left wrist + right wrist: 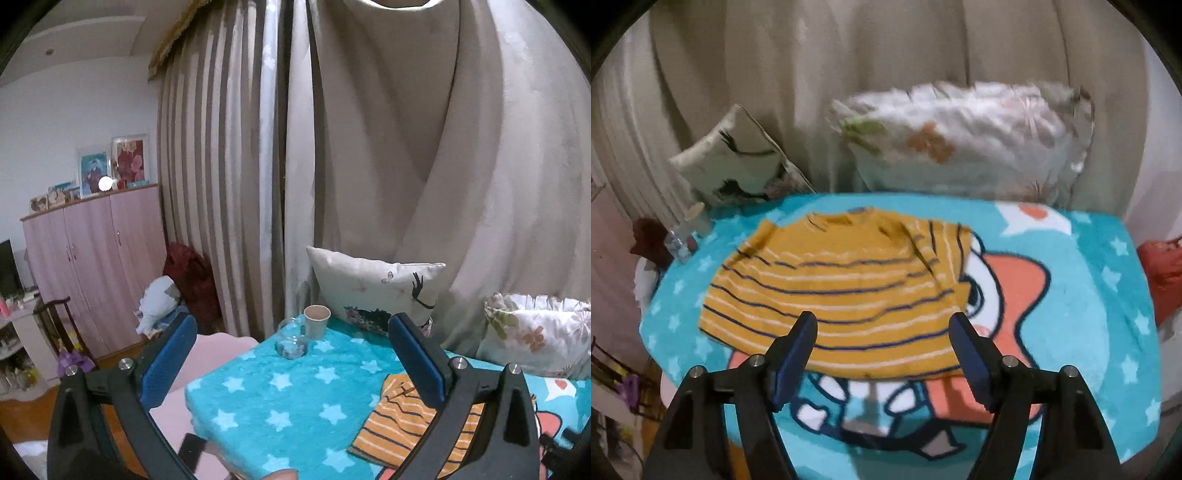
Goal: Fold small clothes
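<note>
A small yellow-orange shirt with thin navy and white stripes (pixel 846 291) lies folded into a compact shape on the turquoise star blanket (pixel 1089 314), its neck toward the pillows. My right gripper (pixel 882 328) hovers open above the shirt's near hem, nothing between its blue pads. In the left wrist view the same shirt (pixel 402 421) lies at the lower right, partly hidden behind the right finger. My left gripper (pixel 291 343) is raised well above the blanket (pixel 273 398), wide open and empty, pointing toward the curtain.
A paper cup (pixel 317 320) and a glass jar (pixel 291 341) stand at the blanket's far corner. Two pillows (pixel 373 299) (pixel 964 140) lean against the beige curtain (pixel 424 147). A pink wardrobe (pixel 92 266) and a chair (pixel 55 325) stand to the left.
</note>
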`<state>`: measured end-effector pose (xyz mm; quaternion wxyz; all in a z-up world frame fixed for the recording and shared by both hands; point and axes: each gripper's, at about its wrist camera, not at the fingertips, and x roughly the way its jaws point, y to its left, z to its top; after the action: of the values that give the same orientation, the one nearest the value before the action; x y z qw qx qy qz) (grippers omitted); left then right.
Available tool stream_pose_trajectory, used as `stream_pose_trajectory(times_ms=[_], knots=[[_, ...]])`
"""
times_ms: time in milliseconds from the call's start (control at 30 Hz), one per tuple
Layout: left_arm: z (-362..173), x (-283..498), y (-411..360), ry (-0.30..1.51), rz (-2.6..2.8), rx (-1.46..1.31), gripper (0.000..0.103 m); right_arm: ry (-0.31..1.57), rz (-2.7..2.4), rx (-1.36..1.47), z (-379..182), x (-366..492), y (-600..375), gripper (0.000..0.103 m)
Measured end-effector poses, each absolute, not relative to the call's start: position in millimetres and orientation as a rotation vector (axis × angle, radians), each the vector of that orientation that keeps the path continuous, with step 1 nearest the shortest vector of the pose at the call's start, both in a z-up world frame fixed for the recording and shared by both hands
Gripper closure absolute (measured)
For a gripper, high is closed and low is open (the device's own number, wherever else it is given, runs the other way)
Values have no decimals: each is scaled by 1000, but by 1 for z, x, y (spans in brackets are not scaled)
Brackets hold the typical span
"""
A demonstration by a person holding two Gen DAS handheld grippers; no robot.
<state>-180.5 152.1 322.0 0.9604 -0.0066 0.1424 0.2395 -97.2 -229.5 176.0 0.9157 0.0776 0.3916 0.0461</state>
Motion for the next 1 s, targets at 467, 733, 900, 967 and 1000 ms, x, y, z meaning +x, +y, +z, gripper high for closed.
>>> stream_pose_trajectory(times_ms=[467,733,900,967,1000], knots=[[248,-87,182,563,386,-156,0,776,78,-28,193,-83,-161,6],[215,-51,211,669,364,-159,0,825,162,-152,176,-56,-93,6],[199,-38,231,727,362,-185,0,885,176,-185,161,-39,-67,6],[194,-32,233,748,352,-183,0,899,178,-192,158,-34,-59,6],[192,-30,234,756,347,-178,0,903,177,-194,157,-33,-57,6]])
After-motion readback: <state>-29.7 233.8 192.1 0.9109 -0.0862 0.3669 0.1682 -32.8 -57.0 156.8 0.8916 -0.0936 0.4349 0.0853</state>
